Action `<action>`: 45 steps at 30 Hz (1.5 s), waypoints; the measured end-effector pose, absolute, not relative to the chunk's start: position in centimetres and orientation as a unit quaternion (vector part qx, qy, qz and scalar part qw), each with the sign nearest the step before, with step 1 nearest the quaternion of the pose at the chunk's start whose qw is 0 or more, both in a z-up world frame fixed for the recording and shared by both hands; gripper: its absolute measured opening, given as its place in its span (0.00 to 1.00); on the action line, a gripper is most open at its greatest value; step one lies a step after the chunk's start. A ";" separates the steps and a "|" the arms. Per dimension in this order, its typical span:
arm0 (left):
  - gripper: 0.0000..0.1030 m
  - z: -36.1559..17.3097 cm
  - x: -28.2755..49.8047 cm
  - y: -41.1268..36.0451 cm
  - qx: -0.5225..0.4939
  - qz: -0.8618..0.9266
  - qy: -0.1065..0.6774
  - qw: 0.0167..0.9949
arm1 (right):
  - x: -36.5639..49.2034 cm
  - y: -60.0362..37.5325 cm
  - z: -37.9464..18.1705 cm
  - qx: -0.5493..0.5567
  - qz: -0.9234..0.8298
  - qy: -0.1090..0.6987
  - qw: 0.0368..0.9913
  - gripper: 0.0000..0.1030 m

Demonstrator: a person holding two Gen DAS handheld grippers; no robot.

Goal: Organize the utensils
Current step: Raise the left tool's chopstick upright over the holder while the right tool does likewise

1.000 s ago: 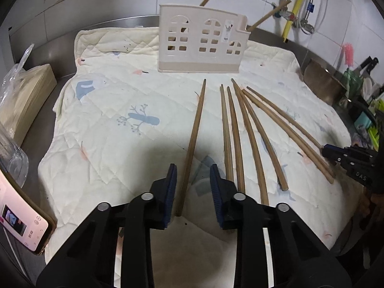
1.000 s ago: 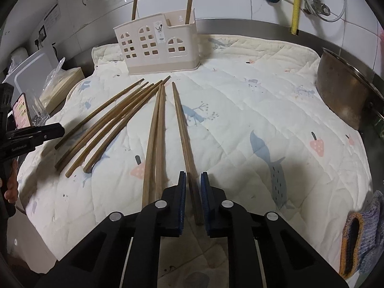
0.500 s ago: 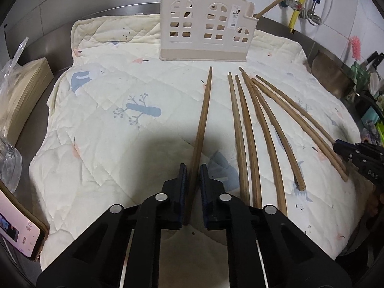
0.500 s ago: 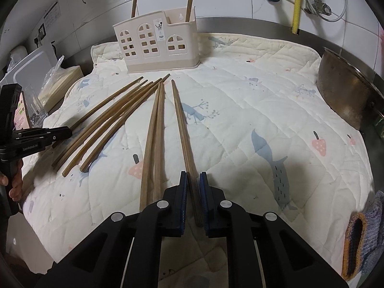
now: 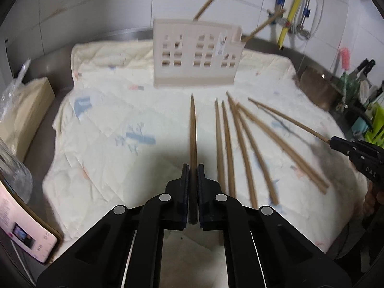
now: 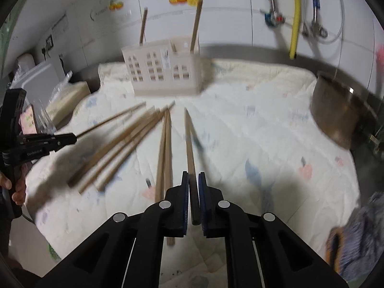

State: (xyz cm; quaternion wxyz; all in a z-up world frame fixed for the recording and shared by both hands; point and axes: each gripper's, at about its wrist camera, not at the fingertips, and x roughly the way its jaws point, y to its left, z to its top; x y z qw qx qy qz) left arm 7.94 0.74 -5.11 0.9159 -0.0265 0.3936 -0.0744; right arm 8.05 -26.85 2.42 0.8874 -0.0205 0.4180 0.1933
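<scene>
My left gripper (image 5: 191, 168) is shut on a long wooden chopstick (image 5: 192, 124), lifted off the quilt and pointing at the beige utensil holder (image 5: 196, 55). My right gripper (image 6: 192, 176) is shut on another chopstick (image 6: 189, 141), also lifted. It shows at the right of the left wrist view (image 5: 345, 145) with its stick raised. Several chopsticks (image 5: 240, 144) lie on the quilt (image 5: 108, 120). Two chopsticks (image 6: 195, 26) stand in the holder (image 6: 163, 72).
A metal pot (image 6: 343, 112) sits at the right edge of the quilt. A phone (image 5: 24, 230) and a bag of paper (image 5: 21, 110) lie at the left. Hoses and taps (image 5: 292, 7) hang on the tiled wall behind.
My left gripper closed on its chopstick. Both grippers have lifted their chopsticks off the quilt and moved toward the holder.
</scene>
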 end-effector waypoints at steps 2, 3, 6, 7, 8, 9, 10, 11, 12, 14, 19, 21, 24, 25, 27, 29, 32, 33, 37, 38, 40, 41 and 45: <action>0.05 -3.4 7.9 0.8 -0.029 -0.077 0.375 0.923 | 8.5 -26.7 4.0 -0.023 0.197 0.399 0.895 0.06; 0.05 -2.8 7.9 0.9 -0.029 -0.078 0.369 0.926 | 8.8 -26.6 4.7 -0.024 0.201 0.392 0.898 0.06; 0.05 -0.5 8.2 0.9 -0.031 -0.084 0.347 0.934 | 9.8 -26.3 6.5 -0.026 0.210 0.372 0.904 0.06; 0.05 0.4 8.4 0.9 -0.029 -0.087 0.337 0.937 | 10.0 -26.3 6.8 -0.026 0.211 0.368 0.905 0.06; 0.05 0.9 8.5 0.8 -0.028 -0.089 0.333 0.938 | 10.4 -26.1 7.3 -0.027 0.212 0.363 0.907 0.06; 0.05 1.7 8.8 0.7 -0.026 -0.091 0.327 0.940 | 10.8 -26.0 7.7 -0.028 0.215 0.359 0.908 0.06; 0.05 2.2 9.1 0.6 -0.024 -0.094 0.323 0.941 | 11.1 -25.8 8.1 -0.028 0.216 0.354 0.909 0.06; 0.05 2.5 9.3 0.6 -0.023 -0.095 0.321 0.942 | 11.2 -25.7 8.4 -0.029 0.217 0.352 0.910 0.06; 0.05 3.0 9.6 0.5 -0.021 -0.098 0.318 0.943 | 11.5 -25.6 8.7 -0.029 0.219 0.349 0.911 0.06; 0.05 3.6 10.4 0.3 -0.017 -0.100 0.317 0.943 | 12.2 -25.3 9.2 -0.029 0.222 0.343 0.912 0.06; 0.05 4.9 12.3 0.3 -0.010 -0.106 0.319 0.942 | 14.3 -24.4 11.7 -0.040 0.235 0.332 0.913 0.06; 0.05 5.6 12.7 0.4 -0.007 -0.104 0.317 0.943 | 15.0 -24.1 12.7 -0.046 0.241 0.326 0.913 0.06; 0.05 7.3 13.4 0.6 0.000 -0.098 0.305 0.947 | 16.5 -23.5 14.7 -0.055 0.250 0.320 0.912 0.06; 0.05 8.2 13.6 0.7 0.003 -0.099 0.300 0.949 | 17.2 -23.3 15.5 -0.056 0.257 0.319 0.911 0.06; 0.05 9.9 14.0 0.8 0.007 -0.100 0.290 0.952 | 18.2 -22.9 16.7 -0.053 0.266 0.317 0.909 0.06; 0.05 11.6 14.5 0.9 0.014 -0.098 0.278 0.955 | 19.1 -22.6 17.9 -0.049 0.271 0.312 0.909 0.06; 0.05 14.3 15.6 1.0 0.021 -0.092 0.259 0.961 | 20.6 -22.2 19.6 -0.038 0.282 0.305 0.909 0.06; 0.05 14.9 15.9 1.0 0.022 -0.092 0.255 0.962 | 21.0 -22.0 20.1 -0.036 0.284 0.302 0.909 0.06; 0.05 18.7 17.8 1.2 0.028 -0.085 0.227 0.970 | 22.8 -21.3 22.1 -0.030 0.287 0.290 0.913 0.06; 0.05 19.5 18.3 1.3 0.029 -0.082 0.220 0.972 | 23.3 -21.2 22.6 -0.028 0.286 0.286 0.914 0.06; 0.05 20.6 19.4 1.5 0.030 -0.072 0.208 0.975 | 24.4 -21.0 23.4 -0.025 0.282 0.279 0.918 0.06; 0.05 21.0 20.0 1.6 0.030 -0.068 0.203 0.976 | 24.8 -20.9 23.7 -0.024 0.280 0.275 0.919 0.06; 0.05 21.3 22.6 2.1 0.020 -0.054 0.199 0.978 | 26.8 -20.6 24.0 -0.022 0.264 0.267 0.927 0.06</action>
